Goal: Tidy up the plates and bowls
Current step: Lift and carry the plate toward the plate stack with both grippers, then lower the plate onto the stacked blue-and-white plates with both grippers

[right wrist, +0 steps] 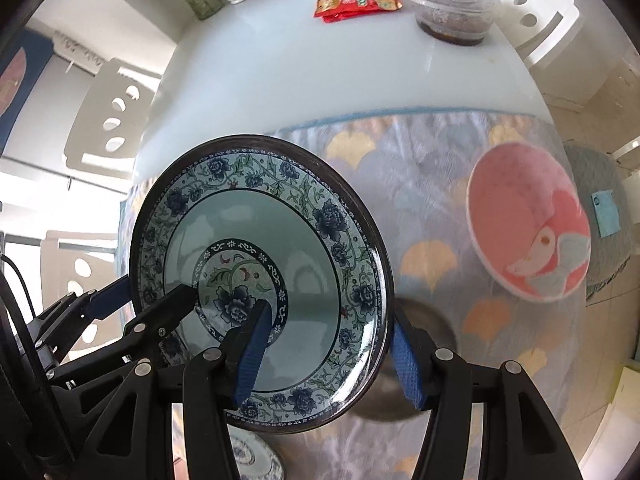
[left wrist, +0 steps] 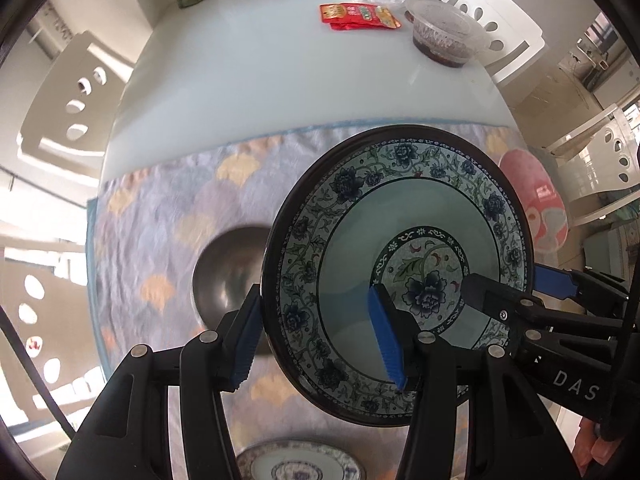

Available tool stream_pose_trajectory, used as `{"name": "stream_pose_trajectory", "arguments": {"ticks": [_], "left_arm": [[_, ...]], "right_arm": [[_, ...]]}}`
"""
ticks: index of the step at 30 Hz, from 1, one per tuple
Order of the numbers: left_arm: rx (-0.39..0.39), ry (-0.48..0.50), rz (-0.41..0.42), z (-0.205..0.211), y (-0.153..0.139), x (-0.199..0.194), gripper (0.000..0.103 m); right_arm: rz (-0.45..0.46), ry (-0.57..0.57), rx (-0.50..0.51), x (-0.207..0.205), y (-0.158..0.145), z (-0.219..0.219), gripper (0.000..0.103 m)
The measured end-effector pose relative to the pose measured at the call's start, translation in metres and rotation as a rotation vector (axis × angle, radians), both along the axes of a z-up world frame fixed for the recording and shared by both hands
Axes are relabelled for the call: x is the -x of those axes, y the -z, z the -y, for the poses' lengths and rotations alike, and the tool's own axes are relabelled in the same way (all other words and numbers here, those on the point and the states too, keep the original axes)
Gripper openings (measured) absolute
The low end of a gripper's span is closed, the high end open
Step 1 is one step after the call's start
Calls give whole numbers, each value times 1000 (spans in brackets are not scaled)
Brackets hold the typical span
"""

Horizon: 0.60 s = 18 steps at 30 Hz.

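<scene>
The floral plate hangs tilted above the patterned cloth that covers the near part of the counter. The left claw pinches its left rim, one finger outside, one inside. The right claw pinches its right rim the same way. Under the plate a steel bowl sits on the cloth. A pink bowl lies near the cloth's right edge, and a second patterned plate at the near edge. Red packets and a lidded plastic tub stand toward the far right corner.
</scene>
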<state>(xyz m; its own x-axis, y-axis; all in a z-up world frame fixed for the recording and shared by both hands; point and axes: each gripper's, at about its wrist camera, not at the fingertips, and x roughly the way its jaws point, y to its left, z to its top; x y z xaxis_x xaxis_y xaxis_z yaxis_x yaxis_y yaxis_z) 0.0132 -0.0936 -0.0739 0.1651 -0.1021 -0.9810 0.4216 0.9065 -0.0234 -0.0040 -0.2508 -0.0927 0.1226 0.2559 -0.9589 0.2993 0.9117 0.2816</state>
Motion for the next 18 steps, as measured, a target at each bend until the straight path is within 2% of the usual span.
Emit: {"name": "stream_pose_trajectory", "arguments": {"ticks": [18], "left_arm": [[-47,-129,-14,-106,4,105,50]], "right_arm": [[8,-110,-105,101,3,-97,57]]}}
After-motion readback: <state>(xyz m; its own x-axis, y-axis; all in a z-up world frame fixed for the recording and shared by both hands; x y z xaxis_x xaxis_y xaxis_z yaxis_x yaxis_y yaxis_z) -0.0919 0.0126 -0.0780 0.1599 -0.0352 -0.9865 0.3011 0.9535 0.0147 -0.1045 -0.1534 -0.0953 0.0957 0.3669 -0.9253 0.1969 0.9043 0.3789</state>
